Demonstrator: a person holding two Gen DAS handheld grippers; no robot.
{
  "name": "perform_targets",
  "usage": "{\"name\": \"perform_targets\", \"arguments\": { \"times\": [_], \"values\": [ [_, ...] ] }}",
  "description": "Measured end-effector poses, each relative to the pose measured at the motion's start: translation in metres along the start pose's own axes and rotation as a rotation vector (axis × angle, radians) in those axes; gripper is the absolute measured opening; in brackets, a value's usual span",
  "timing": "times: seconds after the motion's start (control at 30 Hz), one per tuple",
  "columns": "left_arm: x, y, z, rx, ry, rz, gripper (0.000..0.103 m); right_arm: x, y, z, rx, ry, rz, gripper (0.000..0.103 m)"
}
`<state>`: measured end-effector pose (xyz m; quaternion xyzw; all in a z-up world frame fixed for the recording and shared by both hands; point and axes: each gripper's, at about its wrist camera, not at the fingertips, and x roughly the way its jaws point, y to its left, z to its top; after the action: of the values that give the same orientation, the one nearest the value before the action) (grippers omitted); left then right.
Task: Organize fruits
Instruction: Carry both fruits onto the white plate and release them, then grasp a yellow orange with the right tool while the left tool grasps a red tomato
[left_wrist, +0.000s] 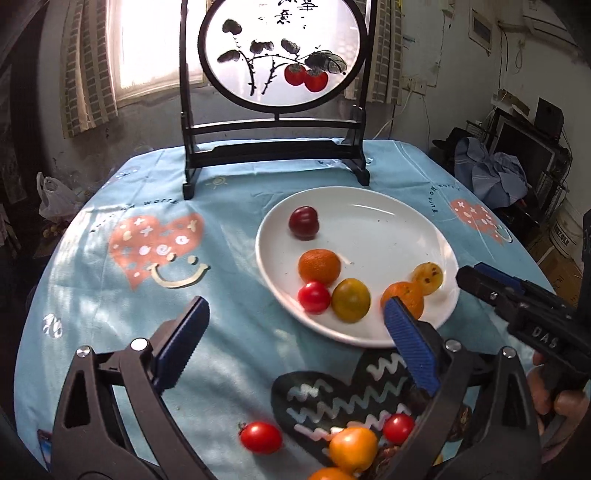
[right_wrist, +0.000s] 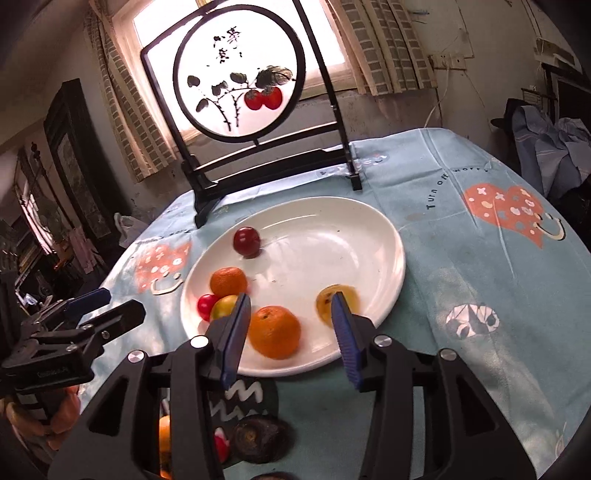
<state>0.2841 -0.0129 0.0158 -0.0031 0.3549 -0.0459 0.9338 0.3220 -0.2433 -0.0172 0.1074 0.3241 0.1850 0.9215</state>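
White plate on blue-clothed bench; six fruits lie on plate: dark plum at far side, two oranges, red tomato, green-yellow tomato, spotted yellow fruit near front rim; left tongs wide apart, empty, just before plate; right tongs part open over plate's front rim, orange between pads, ungripped; loose tomatoes on bench before plate.
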Motion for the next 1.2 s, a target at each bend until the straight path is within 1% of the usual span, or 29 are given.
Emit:
{"name": "perform_targets", "arguments": {
  "times": [0.1, 0.17, 0.23, 0.3, 0.37, 0.47, 0.53, 0.63, 0.83, 0.9, 1.0, 1.1, 1.13, 1.2],
  "values": [
    [-0.011, 0.023, -0.02, -0.031, -0.006, 0.047, 0.097, -0.008, 0.017, -0.013, -0.038, 0.042, 0.092, 0.046],
    [-0.014, 0.044, -0.029, -0.098, 0.01, 0.068, 0.097, -0.008, 0.035, -0.025, -0.088, 0.088, 0.148, 0.046],
    [-0.017, 0.064, -0.036, -0.185, 0.024, 0.079, 0.097, -0.002, 0.058, -0.039, -0.169, 0.152, 0.194, 0.046],
    [-0.019, 0.082, -0.04, -0.261, 0.031, 0.08, 0.097, 0.004, 0.079, -0.053, -0.252, 0.198, 0.206, 0.046],
    [-0.02, 0.092, -0.043, -0.301, 0.032, 0.095, 0.097, 0.011, 0.094, -0.064, -0.324, 0.229, 0.196, 0.046],
    [-0.022, 0.097, -0.045, -0.31, 0.036, 0.133, 0.097, 0.017, 0.104, -0.076, -0.371, 0.263, 0.192, 0.046],
    [-0.023, 0.097, -0.046, -0.317, 0.037, 0.127, 0.097, 0.02, 0.105, -0.079, -0.379, 0.276, 0.19, 0.046],
    [-0.023, 0.094, -0.045, -0.302, 0.041, 0.116, 0.097, 0.025, 0.104, -0.082, -0.374, 0.296, 0.178, 0.046],
    [-0.024, 0.087, -0.045, -0.258, 0.029, 0.167, 0.097, 0.04, 0.108, -0.084, -0.364, 0.325, 0.165, 0.046],
    [-0.024, 0.087, -0.044, -0.253, 0.034, 0.156, 0.097, 0.043, 0.11, -0.083, -0.349, 0.34, 0.168, 0.043],
    [-0.023, 0.086, -0.044, -0.252, 0.042, 0.138, 0.097, 0.044, 0.114, -0.084, -0.366, 0.337, 0.157, 0.042],
    [-0.022, 0.086, -0.045, -0.241, 0.053, 0.145, 0.097, 0.041, 0.112, -0.083, -0.35, 0.336, 0.16, 0.042],
    [-0.02, 0.085, -0.045, -0.234, 0.061, 0.145, 0.097, 0.039, 0.11, -0.082, -0.334, 0.329, 0.172, 0.042],
    [-0.017, 0.082, -0.047, -0.212, 0.085, 0.125, 0.097, 0.03, 0.106, -0.073, -0.298, 0.283, 0.198, 0.042]
  ]
}}
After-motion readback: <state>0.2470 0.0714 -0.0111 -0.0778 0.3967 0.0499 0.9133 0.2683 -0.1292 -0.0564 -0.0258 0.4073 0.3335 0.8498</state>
